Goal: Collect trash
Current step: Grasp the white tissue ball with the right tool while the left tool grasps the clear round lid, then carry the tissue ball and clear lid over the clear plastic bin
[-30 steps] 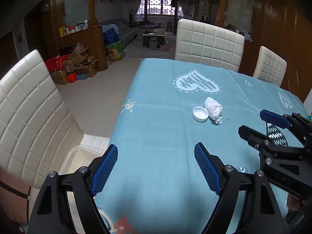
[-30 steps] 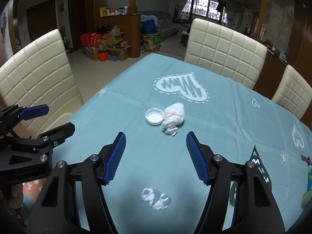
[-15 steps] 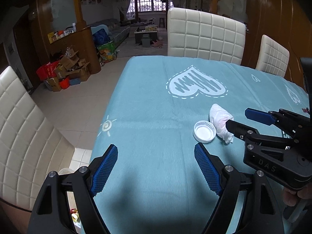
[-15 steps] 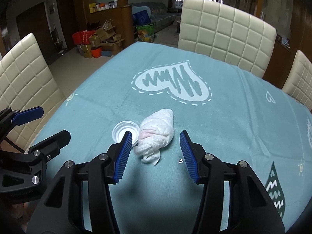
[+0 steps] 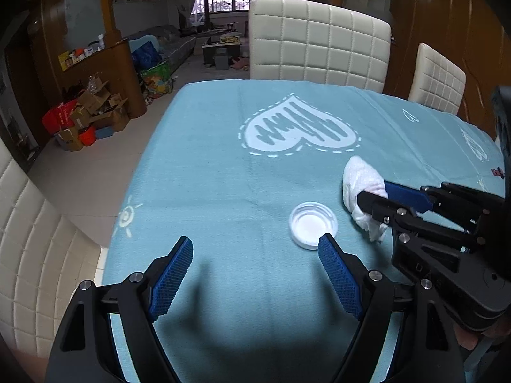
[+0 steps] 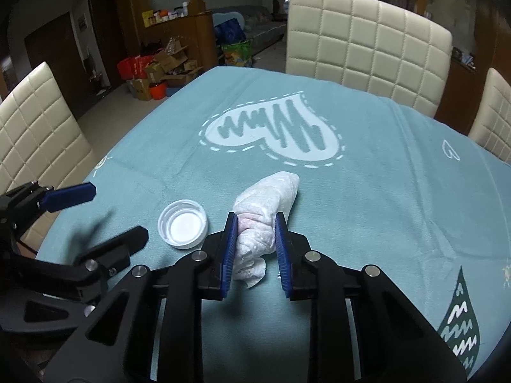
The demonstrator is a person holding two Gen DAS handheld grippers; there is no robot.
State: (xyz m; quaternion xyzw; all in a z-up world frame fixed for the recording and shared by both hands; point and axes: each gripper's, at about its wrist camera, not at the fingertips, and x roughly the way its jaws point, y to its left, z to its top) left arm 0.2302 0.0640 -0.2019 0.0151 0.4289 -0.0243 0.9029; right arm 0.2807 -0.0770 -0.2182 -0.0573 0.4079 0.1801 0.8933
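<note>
A crumpled white tissue (image 6: 268, 201) lies on the light blue tablecloth (image 6: 367, 191), with a white plastic cap (image 6: 182, 223) just left of it. My right gripper (image 6: 255, 215) straddles the tissue's near end; its jaws are closing and both blue pads press on the paper. In the left wrist view the tissue (image 5: 361, 178) pokes out past the right gripper (image 5: 373, 191). My left gripper (image 5: 255, 239) hovers open over bare cloth, and the cap (image 5: 313, 225) sits just beyond its right fingertip. From the right wrist view the left gripper (image 6: 116, 212) is at the left, next to the cap.
Cream quilted chairs stand at the far side (image 6: 367, 41), the far right (image 6: 491, 111) and the left (image 6: 35, 127) of the table. Past the table's left edge (image 5: 137, 191) is tiled floor, with cardboard boxes and red bags (image 5: 86, 115) by a wooden counter.
Both grippers moved forward and down toward the cap and tissue. The right gripper's jaws narrowed around the tissue until the pads touched it. The left stayed open.
</note>
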